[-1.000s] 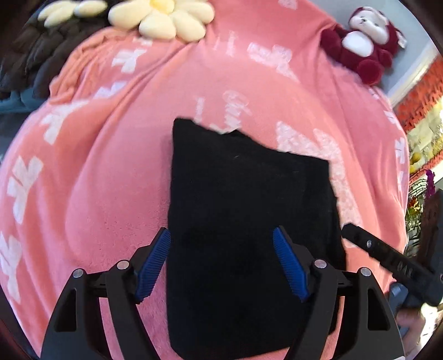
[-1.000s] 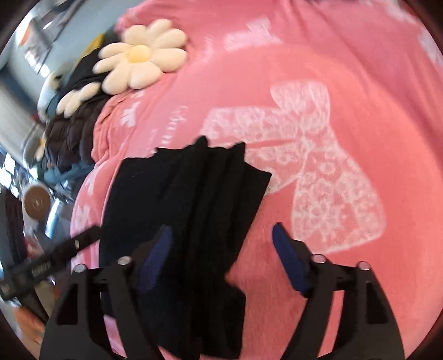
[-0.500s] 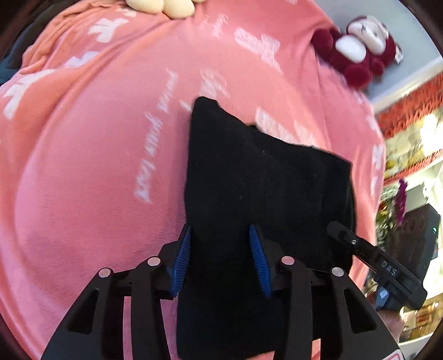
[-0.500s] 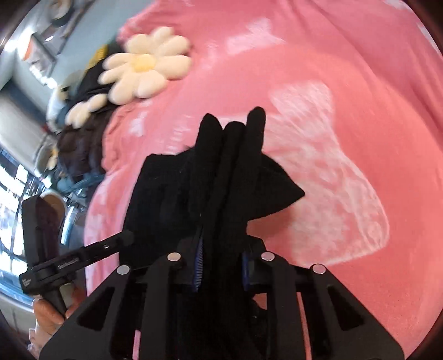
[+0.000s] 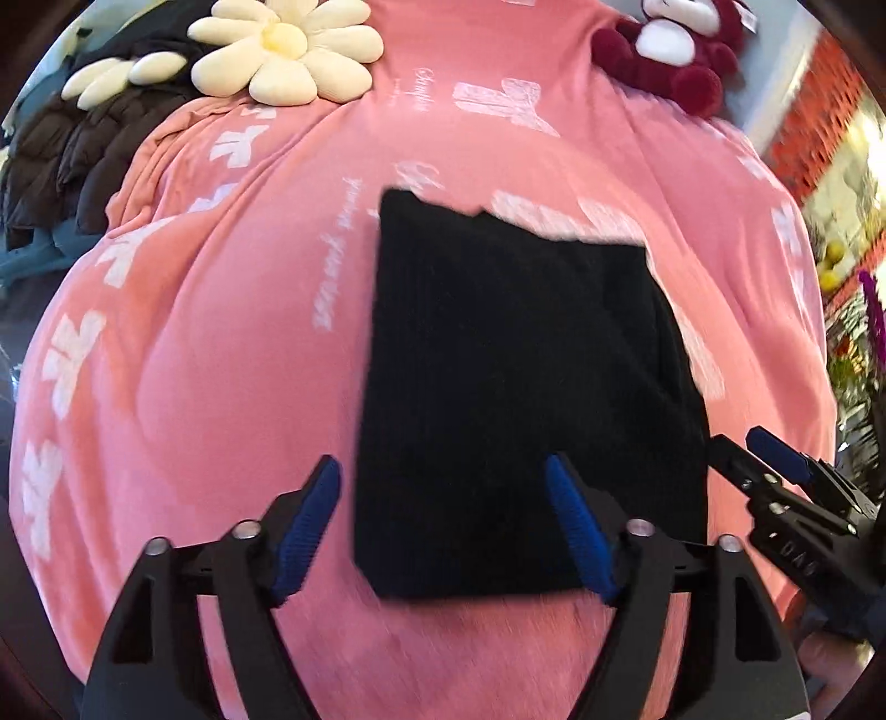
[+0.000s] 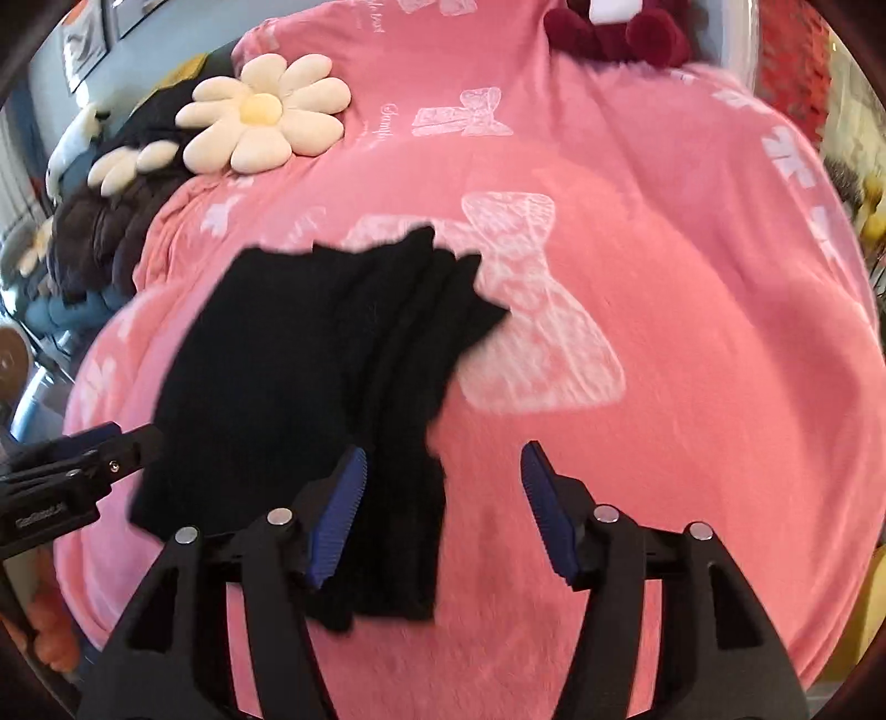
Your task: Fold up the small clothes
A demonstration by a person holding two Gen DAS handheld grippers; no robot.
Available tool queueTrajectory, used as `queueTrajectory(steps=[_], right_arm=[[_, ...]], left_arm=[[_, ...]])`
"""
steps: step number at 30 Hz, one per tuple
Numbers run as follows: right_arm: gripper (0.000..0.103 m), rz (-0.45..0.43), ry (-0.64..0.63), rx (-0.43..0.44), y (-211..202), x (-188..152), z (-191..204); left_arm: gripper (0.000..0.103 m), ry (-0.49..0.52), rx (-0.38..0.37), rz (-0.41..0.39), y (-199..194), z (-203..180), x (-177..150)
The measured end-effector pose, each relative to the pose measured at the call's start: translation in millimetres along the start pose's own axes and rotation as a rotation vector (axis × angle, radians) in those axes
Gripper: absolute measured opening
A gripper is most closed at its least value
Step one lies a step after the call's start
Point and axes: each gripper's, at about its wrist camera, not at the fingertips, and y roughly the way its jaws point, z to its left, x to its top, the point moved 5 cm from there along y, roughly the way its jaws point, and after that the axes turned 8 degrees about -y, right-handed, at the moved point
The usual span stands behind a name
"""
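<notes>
A folded black garment [image 5: 515, 387] lies flat on a pink blanket [image 5: 221, 360] printed with white bows and script; the garment serves as the reference for all positions below.

Left wrist view: the garment appears as a rough rectangle with a straight near edge. The left gripper [image 5: 443, 531] hangs above that near edge, its jaws apart and opening. The pink blanket shows beside the left blue pad [image 5: 307, 531], clear of the cloth's left edge; the right pad overlaps the garment in the picture, but neither pad presses on the fabric, and nothing is held. To the right of the garment, just off its right edge, the tip of the right gripper [image 5: 769, 459] is visible.

Right wrist view: the right side of the garment shows several stacked layers with uneven, stepped corners at the far end. The right gripper [image 6: 443, 509] is above the near right corner, its jaws apart and opening; the layered edge lies between the fingers in the picture, untouched by the pads, so nothing is gripped. The left gripper [image 6: 83, 448] enters at the garment's left edge.

Beyond the garment, at the far left, rests a cream daisy-shaped cushion [image 5: 282, 52] beside a dark quilted jacket [image 5: 72, 160]. At the far right sits a maroon and white plush toy [image 5: 675, 50].
</notes>
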Motion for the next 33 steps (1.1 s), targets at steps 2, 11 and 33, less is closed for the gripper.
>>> queueTrajectory(steps=[2,11,33], right_arm=[[0.075,-0.008,0.005,-0.021,-5.3,-17.4,1.0],[0.092,0.002,0.046,-0.02,-24.1,-75.1,-3.5],[0.092,-0.012,0.047,-0.063,-22.0,-94.1,2.6]], left_arm=[[0.077,0.014,0.012,0.0,0.1,-7.9,-19.8],[0.079,0.068,0.103,-0.01,15.8,-13.0,-87.6],[0.08,0.056,0.162,-0.101,16.8,-7.2,-104.5]])
